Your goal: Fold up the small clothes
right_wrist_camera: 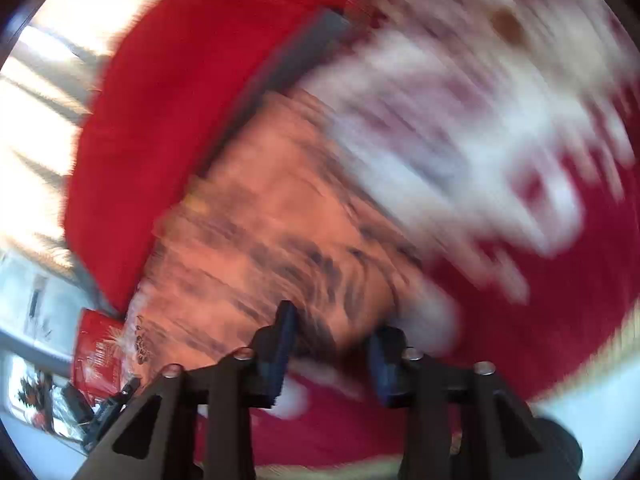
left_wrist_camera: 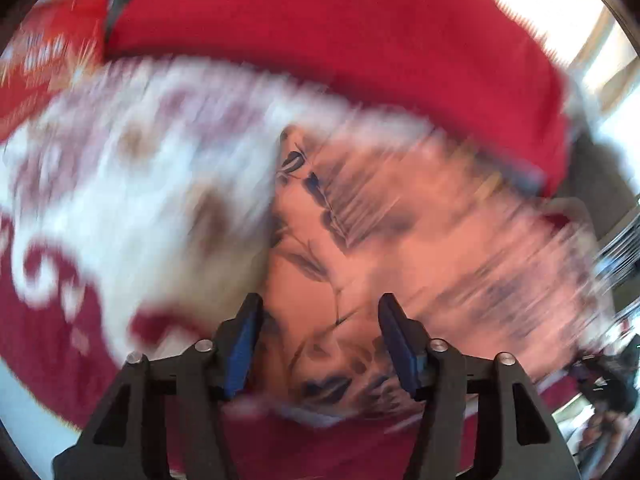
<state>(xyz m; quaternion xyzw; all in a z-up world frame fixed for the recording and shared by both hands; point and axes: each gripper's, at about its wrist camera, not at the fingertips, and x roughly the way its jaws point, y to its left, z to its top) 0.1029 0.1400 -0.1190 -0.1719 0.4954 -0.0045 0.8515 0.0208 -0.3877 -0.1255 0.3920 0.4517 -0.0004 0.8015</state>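
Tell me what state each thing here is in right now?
Peach leaf-print cloth: lying spread on the rug, not held.
Red-and-white rug: flat beneath the cloth.
Red cushion: resting behind the cloth.
Left tool: open, over the cloth.
Right tool: open, over the cloth edge.

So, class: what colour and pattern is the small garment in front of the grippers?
Peach-pink garment with dark blue leaf print, clearest in the left wrist view.

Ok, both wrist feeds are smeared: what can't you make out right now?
- Left wrist view: the peach floral garment is motion-blurred to the right; its outline and folds are unreadable.
- Right wrist view: the whole garment is streaked; the edges are lost.
- Whether the left gripper or right gripper touches cloth: the fingers stand apart, contact is unclear.
- The red-and-white patterned cloth: its pattern is smeared.
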